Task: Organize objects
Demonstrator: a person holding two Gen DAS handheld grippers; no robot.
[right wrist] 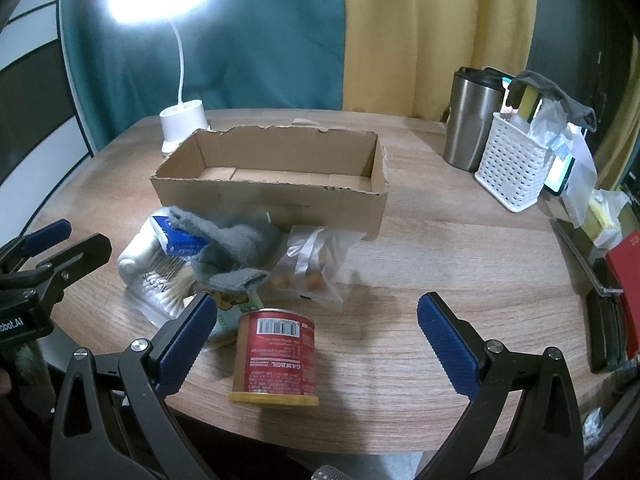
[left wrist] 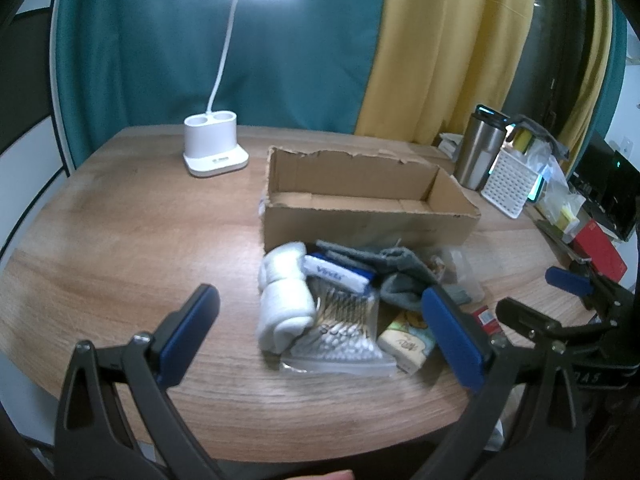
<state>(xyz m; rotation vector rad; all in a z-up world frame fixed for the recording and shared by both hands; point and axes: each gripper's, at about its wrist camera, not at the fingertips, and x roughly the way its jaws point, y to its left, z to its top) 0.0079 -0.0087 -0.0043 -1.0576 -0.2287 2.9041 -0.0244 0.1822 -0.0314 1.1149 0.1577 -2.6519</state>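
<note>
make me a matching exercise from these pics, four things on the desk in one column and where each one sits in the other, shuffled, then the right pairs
Things:
1. red can
2. cardboard box
3. white basket
4. desk lamp

Places:
A. far left of the desk, in front of the teal curtain
B. nearest the desk's front edge, between the open fingers of the right gripper
C. right side, beside the steel tumbler
D. middle of the desk, just behind the pile of small items

Pairs: 1-B, 2-D, 3-C, 4-A
</note>
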